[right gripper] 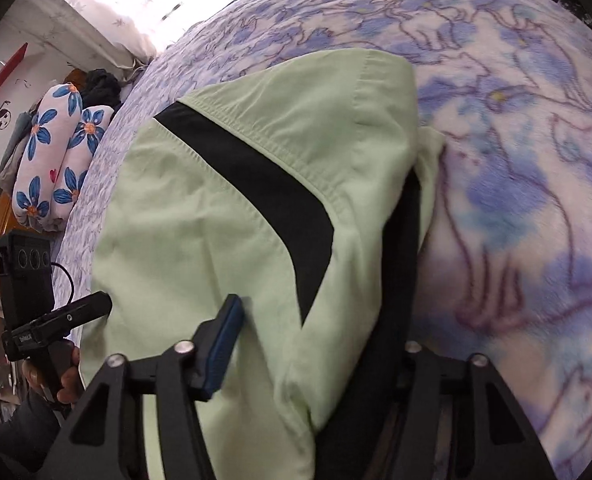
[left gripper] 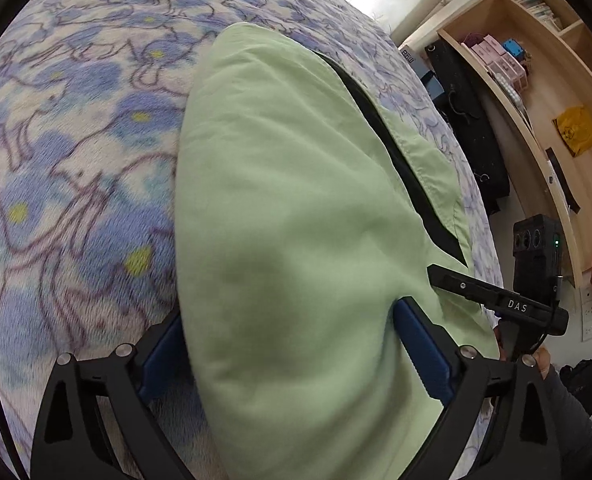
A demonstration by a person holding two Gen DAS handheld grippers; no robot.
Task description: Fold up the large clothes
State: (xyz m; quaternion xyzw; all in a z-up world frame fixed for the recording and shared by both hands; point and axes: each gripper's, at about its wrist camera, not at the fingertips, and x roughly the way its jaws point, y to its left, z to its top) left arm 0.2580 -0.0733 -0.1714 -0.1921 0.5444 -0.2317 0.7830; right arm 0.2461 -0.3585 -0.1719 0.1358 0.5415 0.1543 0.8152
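Note:
A light green garment [left gripper: 296, 208] with a black stripe [left gripper: 392, 148] lies folded on a blue flowered blanket [left gripper: 76, 140]. My left gripper [left gripper: 292, 340] stands wide open, its blue-padded fingers [left gripper: 420, 344] on either side of a thick fold of the green cloth. My right gripper [right gripper: 316, 328] is also open around the garment [right gripper: 224, 208]: its left finger [right gripper: 224, 340] rests on top of the cloth, and the right finger is hidden under a fold. The black stripe [right gripper: 264, 196] runs across in front of it. Each gripper shows at the edge of the other's view.
The blanket [right gripper: 516, 140] covers the whole bed. A wooden shelf unit [left gripper: 544, 92] with boxes stands past the bed's right side. Flowered pillows [right gripper: 52, 152] lie at the far left in the right wrist view. The person's hand [right gripper: 66, 380] holds the left gripper's handle.

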